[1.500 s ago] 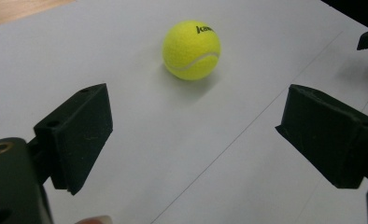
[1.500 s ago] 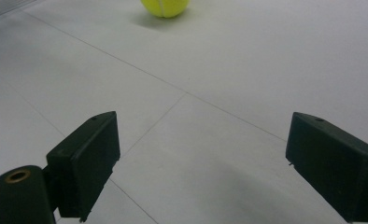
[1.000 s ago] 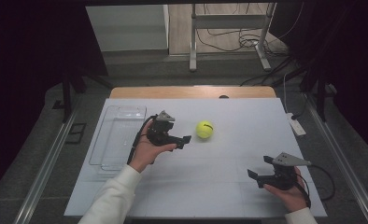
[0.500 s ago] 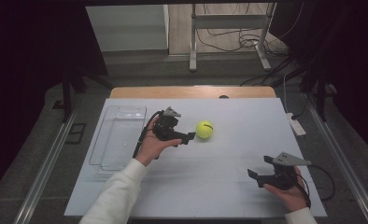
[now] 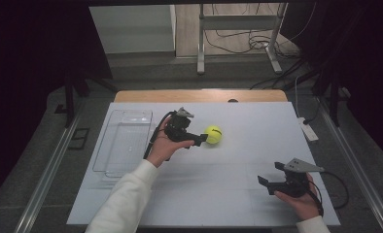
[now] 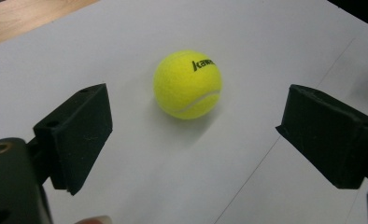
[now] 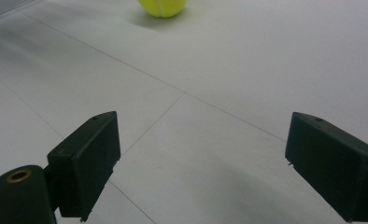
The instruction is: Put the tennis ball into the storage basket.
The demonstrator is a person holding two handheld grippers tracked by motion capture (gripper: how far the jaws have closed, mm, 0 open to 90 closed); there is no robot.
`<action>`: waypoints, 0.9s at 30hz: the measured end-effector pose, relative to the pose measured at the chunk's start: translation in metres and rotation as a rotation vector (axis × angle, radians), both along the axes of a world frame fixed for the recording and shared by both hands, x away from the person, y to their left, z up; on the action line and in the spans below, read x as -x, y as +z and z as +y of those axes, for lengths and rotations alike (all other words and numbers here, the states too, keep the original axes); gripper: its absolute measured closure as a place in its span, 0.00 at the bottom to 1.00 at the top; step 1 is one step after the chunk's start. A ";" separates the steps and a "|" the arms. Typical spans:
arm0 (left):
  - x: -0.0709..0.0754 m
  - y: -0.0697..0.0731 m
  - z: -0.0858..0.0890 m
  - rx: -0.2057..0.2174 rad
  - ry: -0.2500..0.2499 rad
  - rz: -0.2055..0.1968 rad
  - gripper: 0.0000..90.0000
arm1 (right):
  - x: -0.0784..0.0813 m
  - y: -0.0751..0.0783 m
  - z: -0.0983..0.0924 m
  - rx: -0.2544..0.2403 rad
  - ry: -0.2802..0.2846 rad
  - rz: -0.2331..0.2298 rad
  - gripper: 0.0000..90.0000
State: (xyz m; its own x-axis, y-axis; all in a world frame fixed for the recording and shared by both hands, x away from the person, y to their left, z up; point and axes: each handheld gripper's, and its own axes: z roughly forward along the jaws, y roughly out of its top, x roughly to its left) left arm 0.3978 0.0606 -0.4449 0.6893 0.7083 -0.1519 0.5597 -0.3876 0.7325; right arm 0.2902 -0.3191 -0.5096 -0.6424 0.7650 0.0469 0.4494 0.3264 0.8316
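At about 9 o'clock on the white table [image 5: 228, 194] lies a clear plastic tray [image 5: 124, 141], and nothing can be made out in it. Just right of it, the left tongs [image 5: 199, 138] point toward 3 o'clock at a yellow tennis ball [image 5: 213, 134], which rests on the table near the centre, slightly toward 12 o'clock. In the left gripper view, the jaws stand wide apart with the ball [image 6: 187, 84] ahead of them and between their lines, not yet touched.

The main risk seems to be the ball rolling. It is round and sits free on a smooth sheet, so a jaw nudging one side first would likely push it off toward 3 o'clock. Closing too early, before the jaws pass the ball's widest part, could squeeze it forward and out.

The ball carries black lettering beginning "Kaw"; the rest curves out of sight.

At about 4 o'clock, the right tongs [image 5: 272, 182] sit low over the table, well apart from the ball, with jaws spread and nothing between them.
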 end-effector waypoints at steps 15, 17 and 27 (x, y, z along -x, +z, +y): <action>-0.015 0.000 -0.014 -0.017 -0.007 0.000 0.10 | 0.000 0.000 -0.001 -0.001 -0.006 -0.001 0.12; -0.017 0.000 -0.016 -0.020 -0.010 0.002 0.10 | -0.001 0.000 -0.001 -0.001 -0.004 0.000 0.12; -0.025 -0.001 -0.024 -0.039 -0.022 0.015 0.10 | 0.000 0.000 0.000 0.005 -0.004 -0.005 0.12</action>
